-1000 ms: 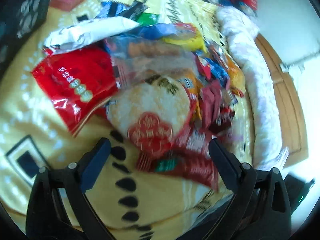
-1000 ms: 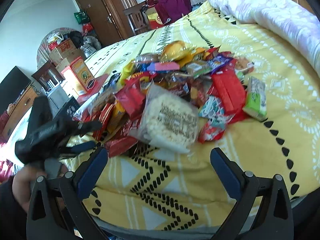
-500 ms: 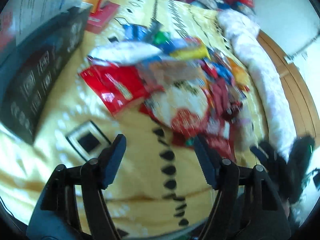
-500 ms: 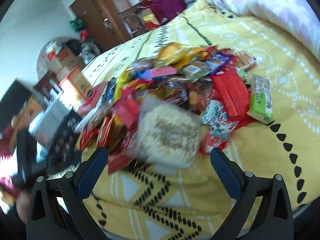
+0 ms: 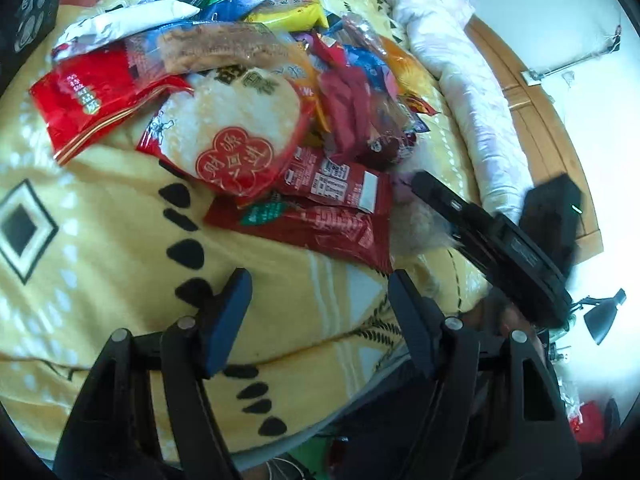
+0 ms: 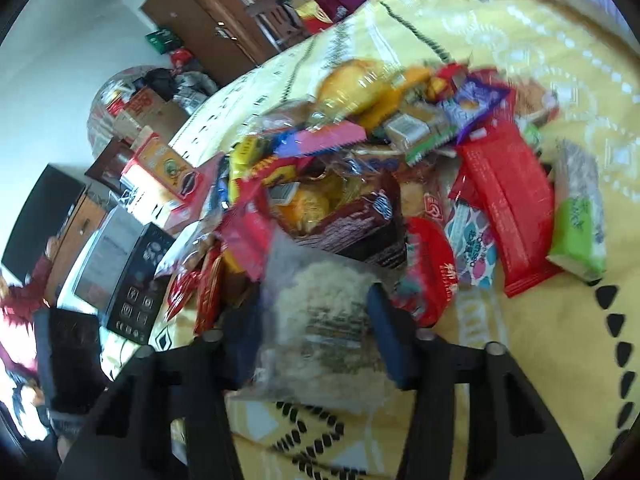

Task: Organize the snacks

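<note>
A heap of snack packets lies on a yellow patterned bedspread (image 5: 100,240). In the left wrist view a round white rice-cracker bag with a red seal (image 5: 232,132) lies in front of my open, empty left gripper (image 5: 316,300), beside a red packet (image 5: 80,104) and dark red packets (image 5: 320,216). In the right wrist view my right gripper (image 6: 316,320) has its jaws on either side of a clear bag of pale crumbly snack (image 6: 324,312); the frame is blurred and I cannot tell whether the pads press it. The right gripper also shows in the left wrist view (image 5: 480,224).
A rolled white quilt (image 5: 472,80) and a wooden bed frame (image 5: 552,128) run along the far side. A black box (image 6: 136,280), an orange carton (image 6: 164,172) and a green packet (image 6: 576,216) lie near the heap. Wooden doors (image 6: 224,20) stand behind.
My right gripper moved forward into the heap and its jaws narrowed around the clear bag. My left gripper swung away, then back toward the rice-cracker bag, its jaws narrower than before.
</note>
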A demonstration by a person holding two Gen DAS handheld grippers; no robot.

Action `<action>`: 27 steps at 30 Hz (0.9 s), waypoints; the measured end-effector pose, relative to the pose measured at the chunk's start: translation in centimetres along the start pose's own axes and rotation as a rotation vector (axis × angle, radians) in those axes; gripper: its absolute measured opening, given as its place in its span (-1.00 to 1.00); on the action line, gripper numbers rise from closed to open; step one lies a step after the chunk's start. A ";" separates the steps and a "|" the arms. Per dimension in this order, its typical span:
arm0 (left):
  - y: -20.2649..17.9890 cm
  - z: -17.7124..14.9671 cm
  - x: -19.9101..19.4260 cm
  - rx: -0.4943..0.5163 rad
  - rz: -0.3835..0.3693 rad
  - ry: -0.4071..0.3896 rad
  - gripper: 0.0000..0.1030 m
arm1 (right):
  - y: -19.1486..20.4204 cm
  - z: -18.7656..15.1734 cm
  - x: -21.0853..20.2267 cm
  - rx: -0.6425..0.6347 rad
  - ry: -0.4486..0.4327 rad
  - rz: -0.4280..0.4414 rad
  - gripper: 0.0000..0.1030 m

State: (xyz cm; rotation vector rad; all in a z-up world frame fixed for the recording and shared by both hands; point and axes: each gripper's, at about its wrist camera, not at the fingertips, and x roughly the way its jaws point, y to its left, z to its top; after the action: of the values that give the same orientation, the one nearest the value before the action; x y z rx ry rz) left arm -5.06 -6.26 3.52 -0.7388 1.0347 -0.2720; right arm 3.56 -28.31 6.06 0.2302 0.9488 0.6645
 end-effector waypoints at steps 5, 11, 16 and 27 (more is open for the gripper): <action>0.8 -0.3 -0.8 -0.006 0.029 -0.010 0.39 | 0.1 0.8 -2.4 -0.097 -0.089 -0.200 -0.28; 1.4 -1.0 -2.4 0.034 0.053 -0.033 0.53 | 4.0 1.1 -5.4 -0.285 -0.181 -0.281 0.33; 1.8 -1.7 -3.5 0.041 0.068 -0.038 0.56 | 9.5 -1.2 -2.2 -0.548 0.051 -0.022 0.79; 3.4 -1.8 -5.6 0.025 0.095 -0.072 0.59 | 10.4 0.2 9.5 -0.771 0.416 -0.121 0.88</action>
State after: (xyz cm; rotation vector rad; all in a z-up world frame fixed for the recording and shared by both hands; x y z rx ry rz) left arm -9.85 -1.62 4.51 -0.6698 0.9933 -0.1751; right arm 3.15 -14.27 4.50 -0.6654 1.0198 0.9356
